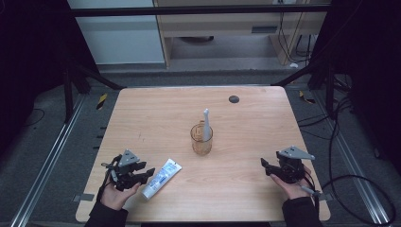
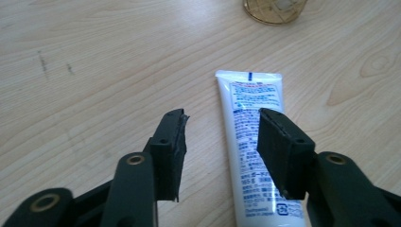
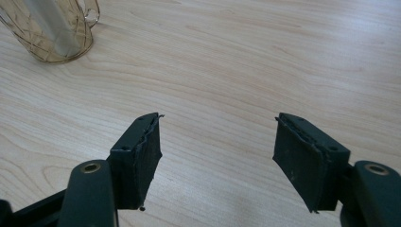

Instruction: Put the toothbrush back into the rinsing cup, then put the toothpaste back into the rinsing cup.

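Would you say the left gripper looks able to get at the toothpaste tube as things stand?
Probably yes. The left gripper sits right beside the toothpaste tube, its jaws open, and the tube lies flat on bare table with nothing between them.

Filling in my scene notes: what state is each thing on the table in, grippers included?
Toothpaste tube: lying flat on the table, not gripped.
Cup: upright, holding the toothbrush.
Toothbrush: standing in the cup, leaning slightly.
Left gripper: open, jaws apart over the tube.
Right gripper: open, nothing between its jaws.
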### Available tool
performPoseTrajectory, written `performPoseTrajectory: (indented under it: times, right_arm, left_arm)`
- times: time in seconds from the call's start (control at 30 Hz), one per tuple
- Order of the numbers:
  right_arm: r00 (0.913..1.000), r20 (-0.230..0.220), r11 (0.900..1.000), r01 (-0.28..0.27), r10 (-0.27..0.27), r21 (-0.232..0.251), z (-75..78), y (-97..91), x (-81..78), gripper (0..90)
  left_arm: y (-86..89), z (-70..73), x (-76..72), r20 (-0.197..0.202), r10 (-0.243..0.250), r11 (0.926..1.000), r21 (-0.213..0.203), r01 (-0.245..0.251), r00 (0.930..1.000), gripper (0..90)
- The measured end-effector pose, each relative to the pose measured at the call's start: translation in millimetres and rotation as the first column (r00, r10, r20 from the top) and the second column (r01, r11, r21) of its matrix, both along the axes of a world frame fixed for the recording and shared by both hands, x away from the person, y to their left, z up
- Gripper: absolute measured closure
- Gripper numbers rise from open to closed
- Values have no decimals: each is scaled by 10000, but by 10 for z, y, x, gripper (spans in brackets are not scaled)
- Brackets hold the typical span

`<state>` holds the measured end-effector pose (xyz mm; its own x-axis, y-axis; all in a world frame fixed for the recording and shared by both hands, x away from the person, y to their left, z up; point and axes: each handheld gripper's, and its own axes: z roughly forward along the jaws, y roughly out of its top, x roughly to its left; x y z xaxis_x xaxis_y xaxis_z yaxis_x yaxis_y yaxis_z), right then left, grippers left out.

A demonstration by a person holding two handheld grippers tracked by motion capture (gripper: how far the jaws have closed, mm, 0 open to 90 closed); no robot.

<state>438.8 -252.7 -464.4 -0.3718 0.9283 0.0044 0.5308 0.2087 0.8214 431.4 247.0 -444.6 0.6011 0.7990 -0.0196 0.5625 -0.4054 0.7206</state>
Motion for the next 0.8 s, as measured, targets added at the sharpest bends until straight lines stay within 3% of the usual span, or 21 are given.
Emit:
performPoseTrajectory:
  times: [0.33, 0.63, 0.8]
  right_arm:
    - [9998, -167, 9999, -116, 117, 74, 3, 46, 2, 306]
    - [9995, -220, 9997, -230, 231, 34, -18, 81, 15, 303]
    - [9992, -319, 9997, -251, 248, -69, -47, 88, 25, 300]
  left_arm:
    - [-179, 50, 62, -323, -444, 9975, 543, 461, 9985, 373]
    - [-367, 77, 134, -578, -675, 9911, 1110, 736, 9960, 349]
    - [-416, 106, 165, -676, -686, 9898, 1204, 764, 9954, 348]
